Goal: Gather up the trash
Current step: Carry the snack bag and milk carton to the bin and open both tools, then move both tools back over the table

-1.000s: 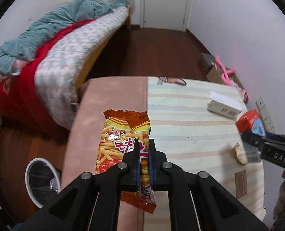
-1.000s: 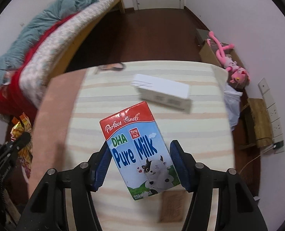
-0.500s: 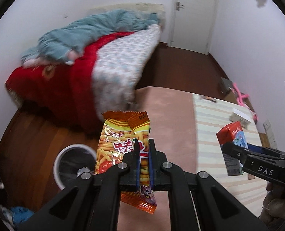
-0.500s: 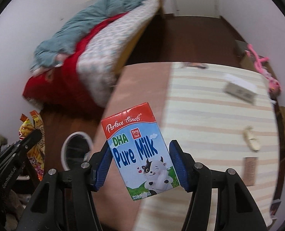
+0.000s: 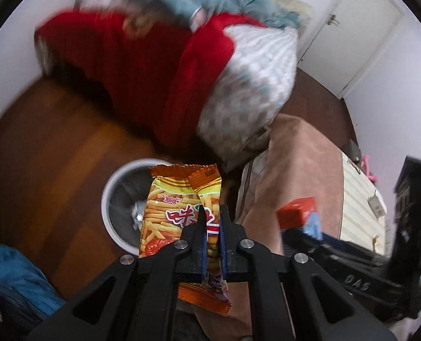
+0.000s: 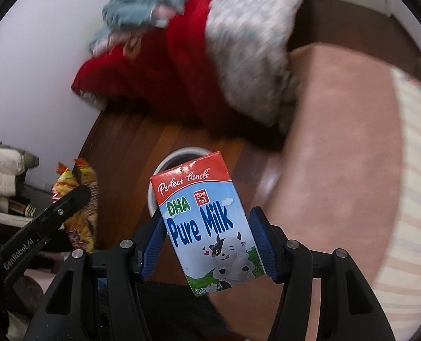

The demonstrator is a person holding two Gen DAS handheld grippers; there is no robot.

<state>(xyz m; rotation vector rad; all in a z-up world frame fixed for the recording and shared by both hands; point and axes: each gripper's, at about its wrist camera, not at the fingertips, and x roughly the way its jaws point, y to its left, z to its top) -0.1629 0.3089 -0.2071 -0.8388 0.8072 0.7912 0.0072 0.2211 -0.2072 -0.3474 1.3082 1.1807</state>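
My left gripper (image 5: pixel 211 213) is shut on an orange snack bag (image 5: pixel 179 207) and holds it in the air in front of a white-rimmed trash bin (image 5: pixel 119 199) on the wooden floor. My right gripper (image 6: pixel 207 221) is shut on a blue and red Pure Milk carton (image 6: pixel 204 227), held upright in front of the same bin (image 6: pixel 159 170). The carton also shows in the left wrist view (image 5: pixel 298 216), to the right of the bag. The bag also shows in the right wrist view (image 6: pixel 79 199), at the left.
A bed with red, blue and patterned covers (image 5: pixel 159 56) stands behind the bin. A table with a pink and striped cloth (image 5: pixel 301 164) is to the right. Blue fabric (image 5: pixel 17 278) lies on the floor at lower left. A white door (image 5: pixel 352 28) is at the back.
Both grippers have swung left away from the table, with the bag and carton still held. The bin now lies just behind both items.
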